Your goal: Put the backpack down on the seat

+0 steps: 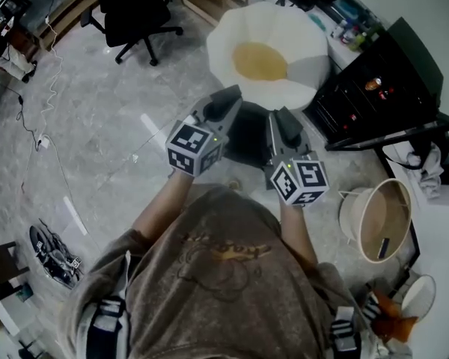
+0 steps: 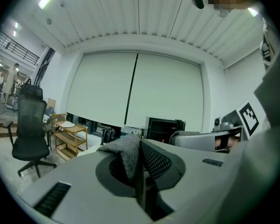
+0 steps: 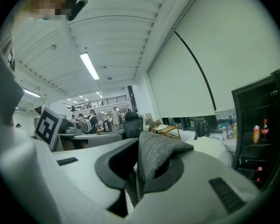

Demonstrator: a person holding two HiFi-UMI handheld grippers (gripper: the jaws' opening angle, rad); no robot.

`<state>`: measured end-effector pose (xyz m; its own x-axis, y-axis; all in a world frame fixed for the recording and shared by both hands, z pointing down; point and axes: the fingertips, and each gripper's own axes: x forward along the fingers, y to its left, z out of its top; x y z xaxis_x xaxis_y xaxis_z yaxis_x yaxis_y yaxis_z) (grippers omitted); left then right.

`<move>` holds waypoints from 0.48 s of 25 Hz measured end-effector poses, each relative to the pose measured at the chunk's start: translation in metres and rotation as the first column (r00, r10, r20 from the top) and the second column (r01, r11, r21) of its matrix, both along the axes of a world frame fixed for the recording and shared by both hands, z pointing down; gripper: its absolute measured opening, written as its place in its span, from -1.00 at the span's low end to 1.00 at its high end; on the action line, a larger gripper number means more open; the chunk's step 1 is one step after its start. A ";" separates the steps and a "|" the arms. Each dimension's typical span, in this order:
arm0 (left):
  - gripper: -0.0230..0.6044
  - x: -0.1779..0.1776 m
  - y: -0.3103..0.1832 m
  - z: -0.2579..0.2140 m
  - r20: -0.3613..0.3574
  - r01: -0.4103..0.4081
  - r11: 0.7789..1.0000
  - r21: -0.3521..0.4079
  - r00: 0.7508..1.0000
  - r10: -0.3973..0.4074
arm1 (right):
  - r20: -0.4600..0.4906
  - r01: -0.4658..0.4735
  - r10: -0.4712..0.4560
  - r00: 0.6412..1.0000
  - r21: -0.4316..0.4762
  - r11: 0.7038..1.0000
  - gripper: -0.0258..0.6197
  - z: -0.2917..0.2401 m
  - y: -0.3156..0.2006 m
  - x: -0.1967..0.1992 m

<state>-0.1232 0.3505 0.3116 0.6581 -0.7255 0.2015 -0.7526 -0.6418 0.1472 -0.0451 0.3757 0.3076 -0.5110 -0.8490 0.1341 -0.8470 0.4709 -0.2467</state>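
Note:
A dark backpack (image 1: 247,137) hangs between my two grippers, just in front of a white petal-shaped seat (image 1: 284,32) with a round yellow cushion (image 1: 259,60). My left gripper (image 1: 223,105) is shut on a fold of the backpack's grey strap fabric (image 2: 128,153), with black mesh beside it. My right gripper (image 1: 284,122) is shut on another grey fold (image 3: 155,155). Both point up and forward, held close together at chest height. The bag's lower part is hidden behind the grippers.
A black office chair (image 1: 135,10) stands on the marble floor at the back left. A black glass-door cabinet (image 1: 374,88) stands right of the seat. A round white bin (image 1: 378,219) sits at the right. Cables (image 1: 49,88) trail across the floor at the left.

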 end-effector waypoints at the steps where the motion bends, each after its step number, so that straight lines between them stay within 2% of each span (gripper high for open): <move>1: -0.82 0.005 -0.005 0.000 0.002 0.002 1.000 0.004 1.000 -0.002 | -0.004 0.007 -0.007 1.000 0.003 1.000 -0.83 -0.001 -0.005 0.005; 6: -0.82 0.030 -0.027 -0.005 -0.012 0.003 1.000 0.016 1.000 -0.002 | -0.028 0.020 -0.020 0.999 0.005 1.000 -0.83 -0.001 -0.025 0.027; 12: -0.82 0.042 -0.046 0.000 -0.012 -0.016 1.000 0.002 1.000 0.016 | -0.020 0.007 -0.007 1.000 -0.005 1.000 -0.83 0.004 -0.045 0.039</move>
<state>-0.0813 0.3047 0.3115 0.6717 -0.7155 0.1919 -0.7406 -0.6539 0.1546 -0.0063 0.3311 0.3112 -0.5144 -0.8446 0.1488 -0.8484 0.4759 -0.2318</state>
